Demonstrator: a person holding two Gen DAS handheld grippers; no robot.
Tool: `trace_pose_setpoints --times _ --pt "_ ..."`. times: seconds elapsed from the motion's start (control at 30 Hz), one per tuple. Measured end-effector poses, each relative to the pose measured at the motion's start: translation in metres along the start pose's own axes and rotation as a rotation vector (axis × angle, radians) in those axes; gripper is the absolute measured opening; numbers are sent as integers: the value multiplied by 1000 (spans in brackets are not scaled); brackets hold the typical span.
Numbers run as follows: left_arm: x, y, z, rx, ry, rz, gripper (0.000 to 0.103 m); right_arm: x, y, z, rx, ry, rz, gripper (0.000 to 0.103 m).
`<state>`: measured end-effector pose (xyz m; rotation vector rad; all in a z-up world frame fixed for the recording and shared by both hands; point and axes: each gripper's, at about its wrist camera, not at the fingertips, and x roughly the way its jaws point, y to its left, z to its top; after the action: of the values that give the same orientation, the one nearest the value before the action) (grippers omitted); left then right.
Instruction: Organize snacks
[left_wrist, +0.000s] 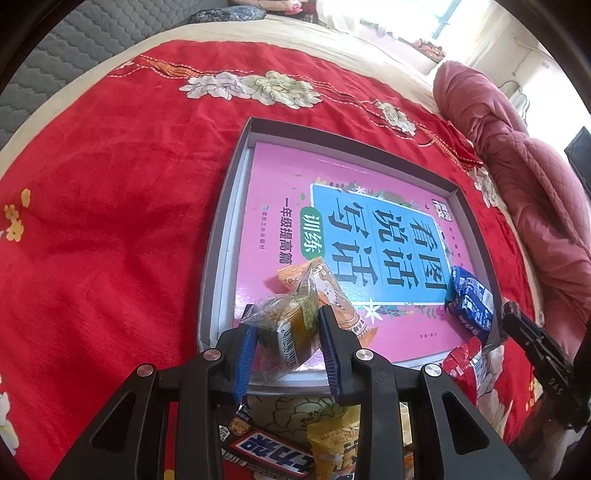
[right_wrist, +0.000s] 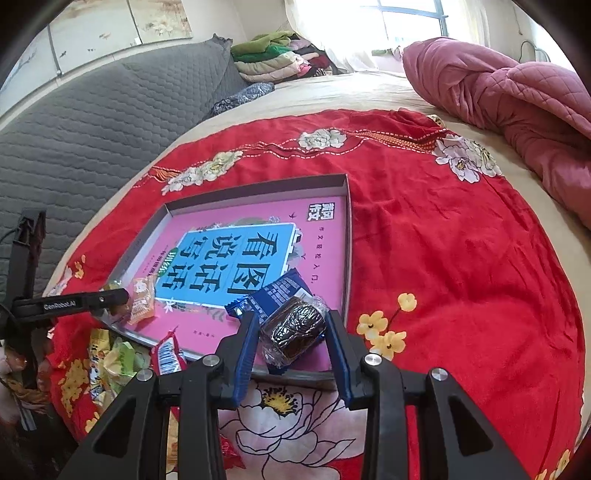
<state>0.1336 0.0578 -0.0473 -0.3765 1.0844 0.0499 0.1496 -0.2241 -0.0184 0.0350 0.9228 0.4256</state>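
My left gripper (left_wrist: 288, 314) is shut on a clear-wrapped green and yellow snack (left_wrist: 284, 332), held over the near edge of a grey tray (left_wrist: 218, 236). A pink book (left_wrist: 280, 177) lines the tray. On the book, an orange snack packet (left_wrist: 328, 291) lies just behind the held snack and a blue packet (left_wrist: 471, 302) sits at the right. My right gripper (right_wrist: 291, 317) is shut on a dark brown cake in clear wrap (right_wrist: 295, 328), above the tray's near right corner and just in front of the blue packet (right_wrist: 280, 295). The left gripper (right_wrist: 123, 297) shows at the left beside the orange packet (right_wrist: 142, 299).
A red packet (right_wrist: 168, 352) leans over the tray's near rim (right_wrist: 347, 236). Several loose snacks (right_wrist: 110, 362) lie piled on the red floral cloth near me, among them a dark chocolate bar (left_wrist: 258, 450) and a yellow packet (left_wrist: 334, 443). A pink quilt (right_wrist: 517, 103) is bunched at the right.
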Motion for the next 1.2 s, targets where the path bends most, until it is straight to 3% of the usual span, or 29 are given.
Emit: trace_pose_setpoints --times 0.93,1.2 --pt "-2 6 -1 -35 16 -10 38 8 4 -4 -24 24 -30 37" --pt "-8 6 -2 -36 7 -17 46 7 4 -3 -21 26 -32 37"
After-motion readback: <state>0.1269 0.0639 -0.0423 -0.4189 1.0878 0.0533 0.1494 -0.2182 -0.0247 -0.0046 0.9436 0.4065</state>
